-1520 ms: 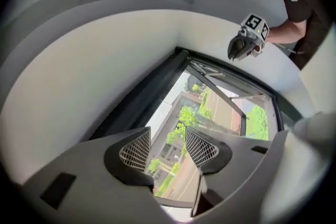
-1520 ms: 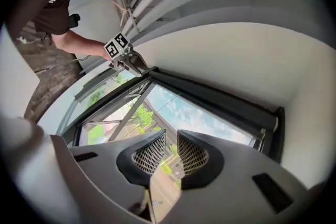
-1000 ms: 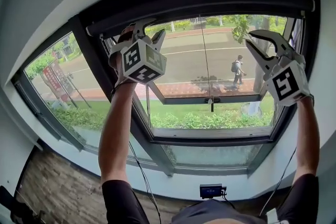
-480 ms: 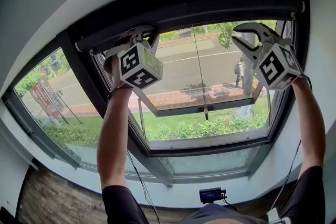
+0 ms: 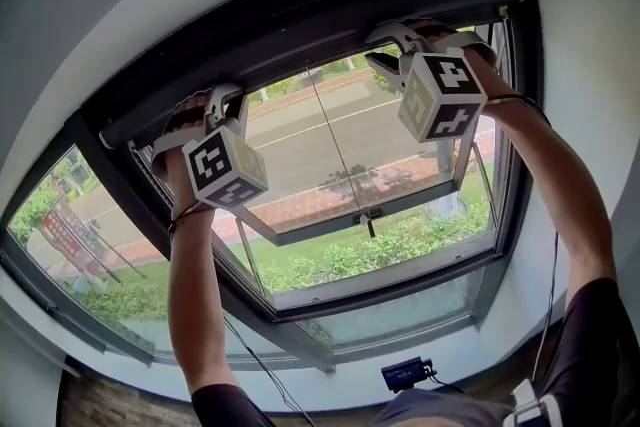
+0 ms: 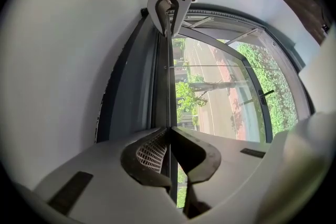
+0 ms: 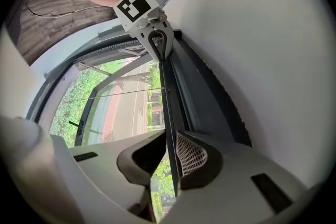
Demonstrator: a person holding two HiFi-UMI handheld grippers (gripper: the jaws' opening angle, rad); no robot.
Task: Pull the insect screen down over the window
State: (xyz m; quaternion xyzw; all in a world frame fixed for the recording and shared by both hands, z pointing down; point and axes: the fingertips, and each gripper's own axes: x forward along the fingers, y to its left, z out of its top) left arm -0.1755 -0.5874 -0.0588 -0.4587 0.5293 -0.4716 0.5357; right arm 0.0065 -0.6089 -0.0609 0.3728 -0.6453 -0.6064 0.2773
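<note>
**Up at the top of the window: matching the grip before the pull**

High along the top of the window [image 5: 290, 155], the insect screen is wound away inside the dark housing [image 5: 300, 20]. Only its thin rail [image 6: 169, 81] shows, tucked just beneath, so none of the opening is covered yet. The person has both arms stretched up to that rail, the hands well apart along it.

The left gripper [image 6: 168, 128] has just been closing its jaws, and they now meet on the rail's edge, pinching it between the tips. The right gripper [image 7: 171, 134] has the same rail running between its jaws, which stand nearly together. Whether its pads are biting yet I can't tell.

To my eye, the thing to get right now is that second grip. The right hand should be squeezed as firmly as the left before any pull starts, or the rail will likely come down crooked and bind at the sides. Then both hands ought to draw down together, keeping the rail level and close to the frame, not out into the room. A slow, even start seems wise, because the edge is thin and a jerk could slip it out of the tips.
</note>
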